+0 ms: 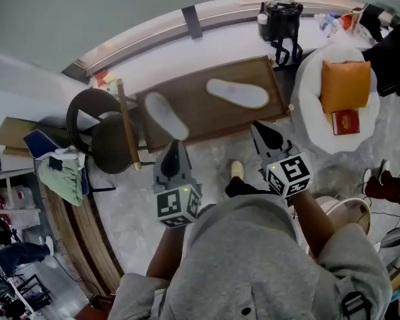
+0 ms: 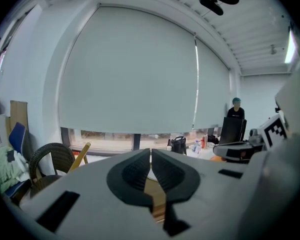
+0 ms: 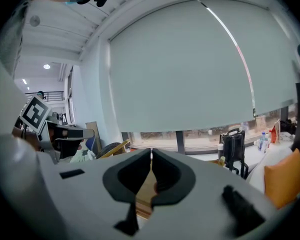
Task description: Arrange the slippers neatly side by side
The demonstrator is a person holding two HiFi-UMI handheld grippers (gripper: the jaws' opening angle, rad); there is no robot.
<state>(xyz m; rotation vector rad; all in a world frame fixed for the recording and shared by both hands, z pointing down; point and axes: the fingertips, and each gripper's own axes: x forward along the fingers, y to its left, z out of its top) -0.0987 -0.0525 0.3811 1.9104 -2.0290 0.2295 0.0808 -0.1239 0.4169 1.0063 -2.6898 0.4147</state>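
The person stands over a low wooden surface (image 1: 207, 122) with a claw in each hand, both aimed forward and tipped a little downward. The left claw (image 1: 174, 144) has its jaws pressed together with nothing between the pads, and its own camera shows only a thin seam where they meet (image 2: 150, 154). The right claw (image 1: 257, 125) is the same, jaws closed on nothing (image 3: 150, 155).

Both white slippers lie on the wooden surface, apart from each other and pointing different ways. The nearer slipper (image 1: 165, 115) sits just ahead of the left claw's tip, angled, with its near end close to the surface's front edge. From above I cannot tell whether the tip touches it. The farther slipper (image 1: 238, 93) lies crosswise ahead of the right claw and off to that claw's left, well beyond its tip, near the back of the surface.

To the left of the left claw stands a dark round wicker chair (image 1: 93, 129) with a wooden stick (image 1: 128, 122) leaning beside it. To the right of the right claw is a white round seat (image 1: 313, 112) holding an orange cushion (image 1: 345, 85) and a red book (image 1: 345, 121). A black bag (image 1: 282, 20) sits by the window ledge, far ahead of the right claw.
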